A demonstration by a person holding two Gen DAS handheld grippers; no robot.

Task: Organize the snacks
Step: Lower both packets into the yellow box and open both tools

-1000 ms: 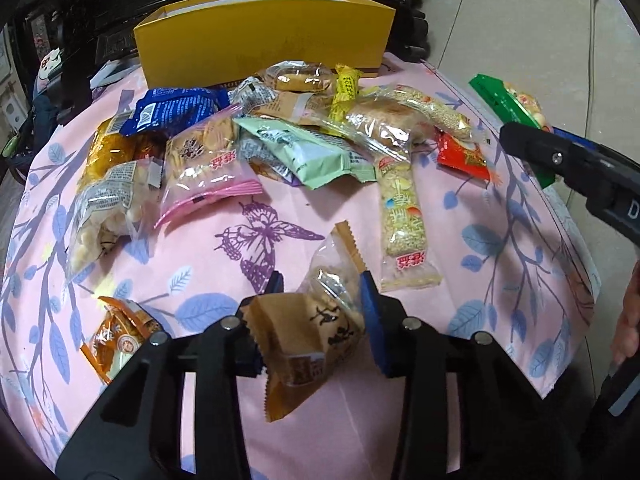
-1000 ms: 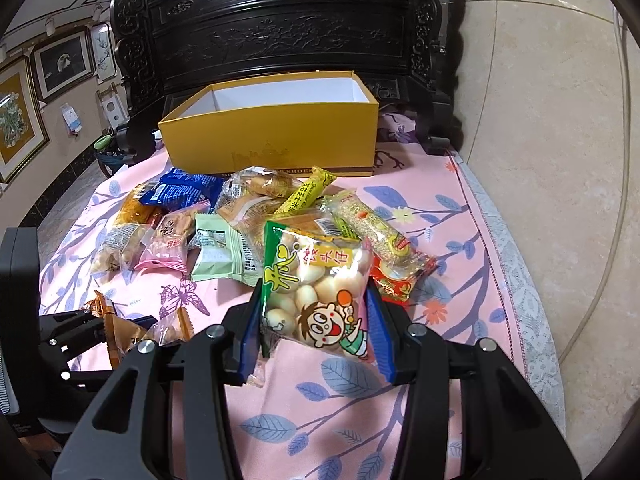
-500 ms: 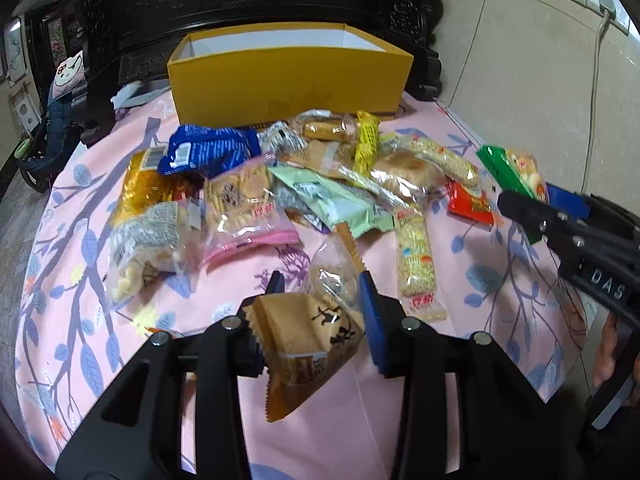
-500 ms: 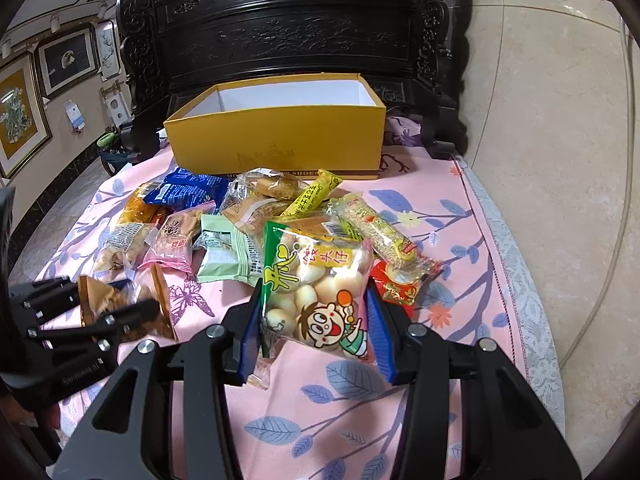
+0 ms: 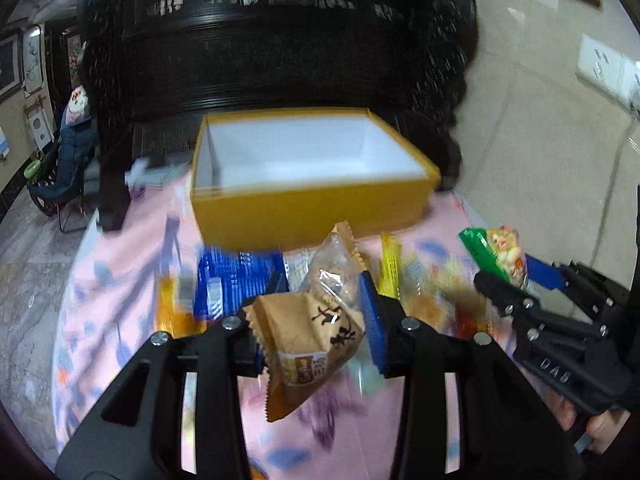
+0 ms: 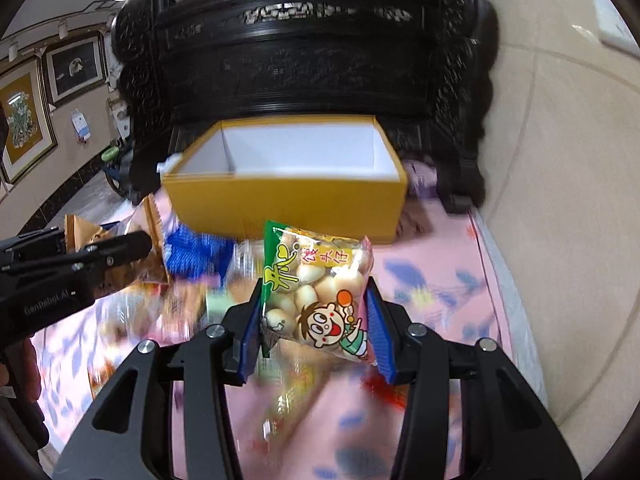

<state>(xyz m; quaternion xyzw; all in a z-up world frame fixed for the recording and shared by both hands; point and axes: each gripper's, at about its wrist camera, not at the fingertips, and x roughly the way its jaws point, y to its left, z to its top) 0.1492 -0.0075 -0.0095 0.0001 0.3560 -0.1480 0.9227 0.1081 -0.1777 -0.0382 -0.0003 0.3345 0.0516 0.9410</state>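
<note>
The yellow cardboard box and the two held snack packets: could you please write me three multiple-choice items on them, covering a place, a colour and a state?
1. Where does the open yellow cardboard box stand?
A. at the far side of the pink floral tablecloth, beyond the pile of snacks
B. on the floor
C. on top of the snacks

2. What colour is the inside of the box?
A. black
B. white
C. red

3. What does the right claw hold?
A. nothing
B. a blue packet
C. a green-topped clear bag of round biscuits with a cartoon child

Answers: 1 A, since the box sits on the cloth behind the packets. 2 B, since its walls and floor show white. 3 C, since both blue pads press the bag's sides, just as the left claw grips a brown paper-look pastry packet.
</note>
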